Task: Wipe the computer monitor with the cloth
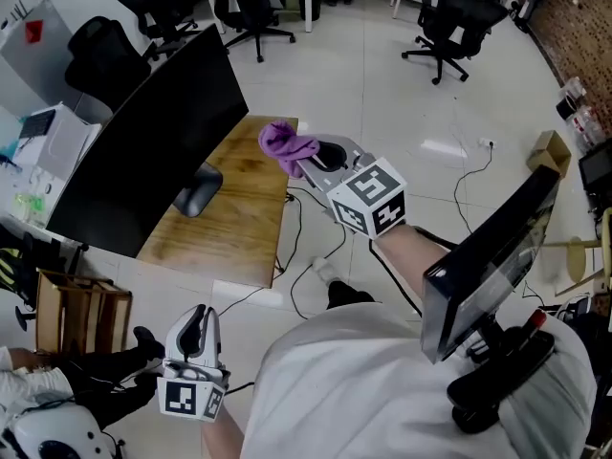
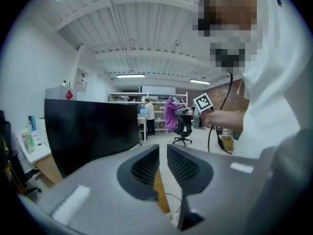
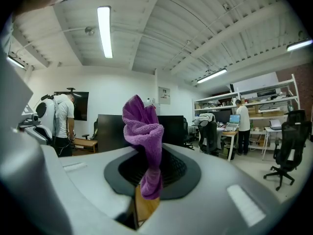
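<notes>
Head view: my right gripper (image 1: 314, 157) pinched the purple cloth (image 1: 285, 144) above the wooden table (image 1: 239, 220), right of the black monitor (image 1: 153, 142). My left gripper (image 1: 200, 321), nearer, had its jaws pressed almost together, empty.

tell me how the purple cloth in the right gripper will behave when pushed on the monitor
Likely floppy: the purple cloth bunches and droops where the right gripper pinches it. Probably light and soft, its fuzzy pile looks compressible, so it should flatten against the monitor.

Right claw (image 1: 314, 158), extended forward, clamps the cloth (image 1: 286, 145); left claw (image 1: 199, 321) low, nearly closed.
</notes>
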A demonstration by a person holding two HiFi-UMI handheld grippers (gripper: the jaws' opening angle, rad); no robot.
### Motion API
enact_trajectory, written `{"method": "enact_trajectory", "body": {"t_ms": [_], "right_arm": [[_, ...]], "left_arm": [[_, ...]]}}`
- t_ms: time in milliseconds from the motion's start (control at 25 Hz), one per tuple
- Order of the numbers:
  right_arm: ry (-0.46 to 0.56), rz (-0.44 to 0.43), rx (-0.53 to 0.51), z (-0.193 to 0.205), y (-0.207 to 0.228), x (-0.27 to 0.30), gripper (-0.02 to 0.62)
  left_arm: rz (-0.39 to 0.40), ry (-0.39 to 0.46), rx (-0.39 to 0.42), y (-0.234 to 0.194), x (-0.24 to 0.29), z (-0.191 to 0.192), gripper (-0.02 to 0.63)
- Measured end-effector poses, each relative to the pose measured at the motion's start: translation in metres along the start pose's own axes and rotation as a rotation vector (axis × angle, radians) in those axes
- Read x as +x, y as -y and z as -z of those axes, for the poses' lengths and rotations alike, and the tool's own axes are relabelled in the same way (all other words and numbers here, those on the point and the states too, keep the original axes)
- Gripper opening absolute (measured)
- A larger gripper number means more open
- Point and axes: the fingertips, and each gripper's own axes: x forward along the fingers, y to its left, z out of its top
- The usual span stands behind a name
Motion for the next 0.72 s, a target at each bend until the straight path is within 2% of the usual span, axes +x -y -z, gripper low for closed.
{"method": "enact_trajectory", "body": {"t_ms": [360,720], "right_arm": [[-0.015,-0.023,-0.003,0.008,-0.033,-0.024,0.048],[-0.026,-0.034,-0.011,0.006,-0.066,-0.027,0.048]], "left_arm": [[-0.004,0.002,-0.01,0.021,-0.033,0.019,0.069],[-0.011,0.013,-0.021,0.02,-0.062,0.026,0.071]]}}
